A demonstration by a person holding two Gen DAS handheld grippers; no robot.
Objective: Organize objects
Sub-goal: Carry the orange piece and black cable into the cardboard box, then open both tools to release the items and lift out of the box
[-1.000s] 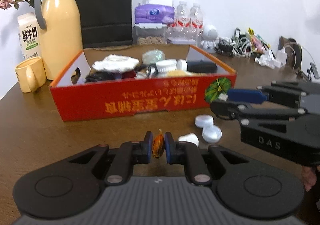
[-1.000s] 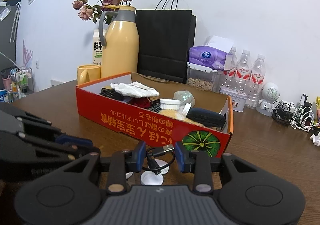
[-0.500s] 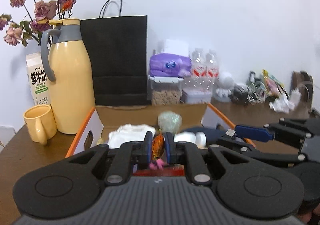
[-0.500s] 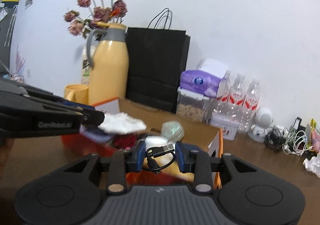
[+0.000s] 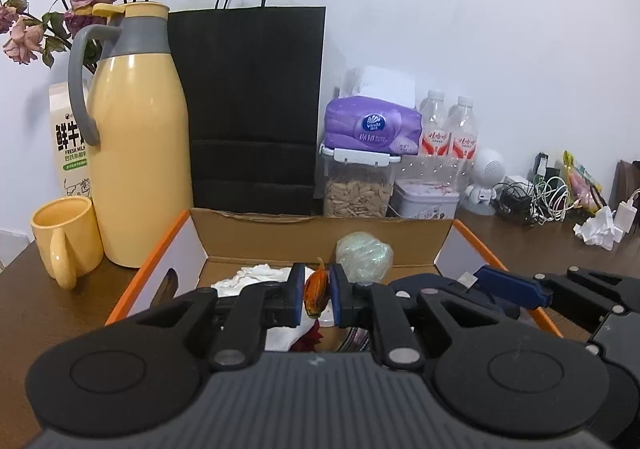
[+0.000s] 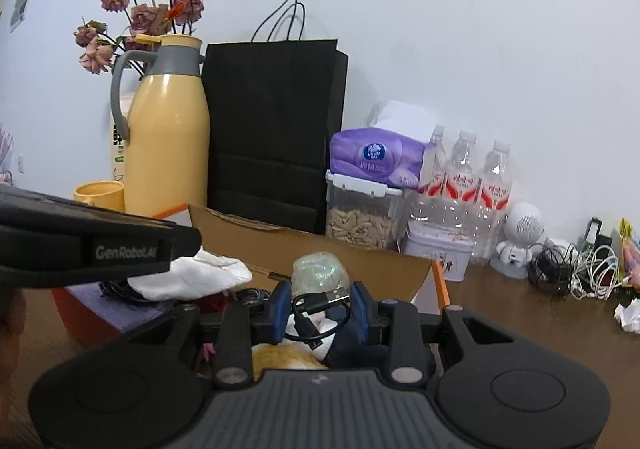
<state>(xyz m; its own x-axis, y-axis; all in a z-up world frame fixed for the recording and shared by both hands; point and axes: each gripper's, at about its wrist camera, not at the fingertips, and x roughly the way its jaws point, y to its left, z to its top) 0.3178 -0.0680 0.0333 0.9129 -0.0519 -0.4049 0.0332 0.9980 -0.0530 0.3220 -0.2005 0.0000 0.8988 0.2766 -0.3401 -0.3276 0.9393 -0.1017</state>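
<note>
My left gripper (image 5: 317, 295) is shut on a small orange dried flower bud (image 5: 316, 292), held above the inside of the open cardboard box (image 5: 320, 237). My right gripper (image 6: 320, 309) is shut on a coiled black USB cable (image 6: 320, 303), also over the box (image 6: 304, 245). The box holds a white crumpled cloth (image 6: 192, 277), a pale green plastic ball (image 5: 364, 251), a dark case and other small items. The right gripper's arm (image 5: 520, 285) shows at the right of the left wrist view. The left gripper's body (image 6: 88, 245) crosses the left of the right wrist view.
Behind the box stand a yellow thermos jug (image 5: 136, 153), a yellow mug (image 5: 66, 237), a milk carton (image 5: 70, 145), a black paper bag (image 5: 252, 109), a tissue pack (image 5: 372, 127) on a seed jar, water bottles (image 6: 476, 177), a tin, a white speaker and tangled cables (image 5: 536, 201).
Both grippers rose from the table in front of the red box and moved forward over its inside, each keeping its object. The bottle caps on the table are out of view.
</note>
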